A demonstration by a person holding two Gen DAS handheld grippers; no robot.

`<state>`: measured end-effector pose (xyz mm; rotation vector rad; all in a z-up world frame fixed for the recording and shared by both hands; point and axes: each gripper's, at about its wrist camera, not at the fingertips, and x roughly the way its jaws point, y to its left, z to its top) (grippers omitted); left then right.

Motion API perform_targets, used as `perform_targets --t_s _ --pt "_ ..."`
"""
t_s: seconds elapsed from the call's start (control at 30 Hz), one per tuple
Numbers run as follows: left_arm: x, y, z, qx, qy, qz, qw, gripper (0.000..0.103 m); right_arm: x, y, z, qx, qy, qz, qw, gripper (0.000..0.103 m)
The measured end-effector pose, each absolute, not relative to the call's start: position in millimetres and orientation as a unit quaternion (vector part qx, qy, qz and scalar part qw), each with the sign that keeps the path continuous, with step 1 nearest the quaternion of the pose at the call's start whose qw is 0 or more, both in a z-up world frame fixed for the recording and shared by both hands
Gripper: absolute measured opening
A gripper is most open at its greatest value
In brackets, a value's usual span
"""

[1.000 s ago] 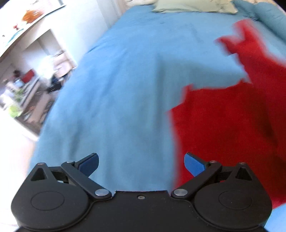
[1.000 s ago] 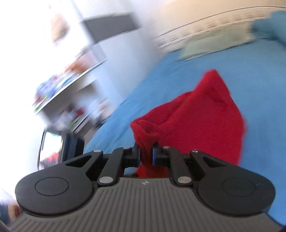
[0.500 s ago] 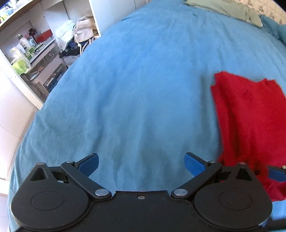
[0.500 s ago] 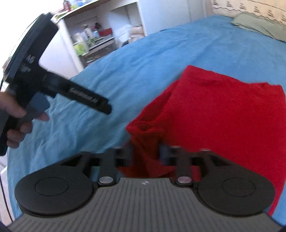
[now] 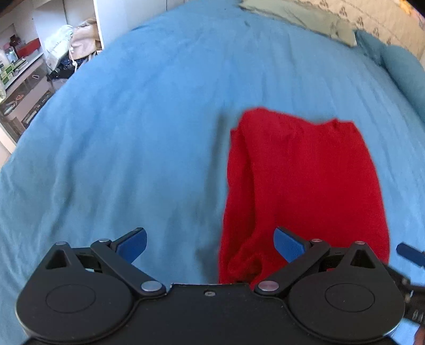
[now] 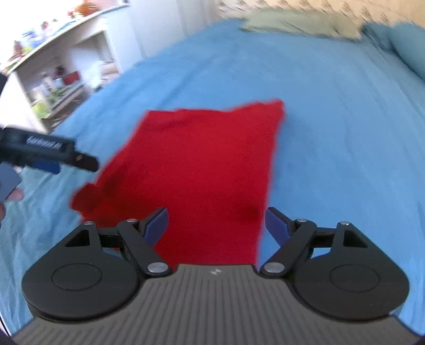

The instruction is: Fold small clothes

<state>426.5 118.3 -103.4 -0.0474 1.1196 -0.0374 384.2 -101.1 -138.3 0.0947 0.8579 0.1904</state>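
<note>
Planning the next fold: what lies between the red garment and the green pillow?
Only bare blue bedsheet separates the red garment from the green pillow, in both wrist views.

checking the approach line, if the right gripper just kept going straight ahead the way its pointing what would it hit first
Most likely the red garment lying on the blue bedspread. It fills the space ahead of the open right gripper, though depth is unclear.

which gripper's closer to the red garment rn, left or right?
Right. The right gripper is open directly over the near end of the red garment, fingers straddling it. The left gripper, also open, sits over the blue bedsheet off the garment's left edge.
</note>
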Motion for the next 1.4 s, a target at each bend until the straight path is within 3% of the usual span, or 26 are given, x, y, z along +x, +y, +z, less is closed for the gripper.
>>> perform_targets --t_s 0.2,0.37,0.6,0.8,0.97,1.07,1.17,1.4 --pt "400 129 -131 0.039 0.562 -0.015 0.826 0.103 381 -123 -168 0.038 0.448 0.070 0.891 0.096" --pt "393 146 -144 0.021 0.569 -0.018 0.822 0.103 369 -134 -182 0.023 0.459 0.065 0.886 0.098" --pt "388 137 -111 0.048 0.544 -0.029 0.837 0.103 368 -141 -170 0.016 0.462 0.074 0.883 0.099" --pt "430 142 -76 -0.007 0.499 -0.067 0.864 0.103 386 -162 -127 0.057 0.440 0.095 0.891 0.099" --pt "477 135 -109 -0.066 0.534 -0.129 0.833 0.102 429 -180 -114 0.099 0.450 0.118 0.880 0.100" --pt "496 134 -131 -0.085 0.546 -0.144 0.821 0.093 454 -185 -128 0.122 0.470 0.130 0.864 0.100" --pt "507 135 -149 -0.119 0.558 -0.164 0.805 0.085 468 -188 -147 0.145 0.488 0.136 0.850 0.097" --pt "509 119 -157 -0.112 0.554 -0.198 0.801 0.085 487 -186 -178 0.221 0.506 0.173 0.816 0.085"
